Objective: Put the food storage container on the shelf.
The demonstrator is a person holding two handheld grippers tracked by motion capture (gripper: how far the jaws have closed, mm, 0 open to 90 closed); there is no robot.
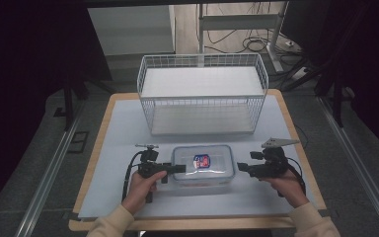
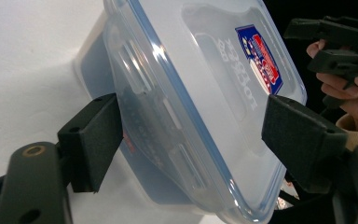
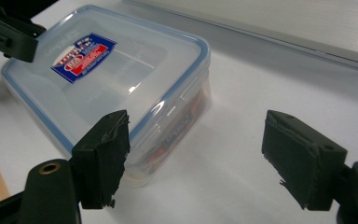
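A clear plastic container (image 1: 202,168) with a blue-rimmed snap lid and a red-and-blue label lies on the white sheet in front of me. My left gripper (image 1: 177,168) straddles its left end. In the left gripper view the container (image 2: 200,93) runs between the jaws of my left gripper (image 2: 193,135), one pad beside the side latch, the other over the lid, with no clear squeeze. My right gripper (image 1: 242,168) stands open just right of the box. In the right gripper view the container (image 3: 112,79) lies ahead and to the left of my right gripper (image 3: 196,154), whose jaws hold nothing.
A white wire basket (image 1: 202,59) stands at the back of the table, behind the container. The white sheet (image 1: 128,133) covers a wooden tabletop with edges close at both sides. Cables and table legs lie on the floor beyond.
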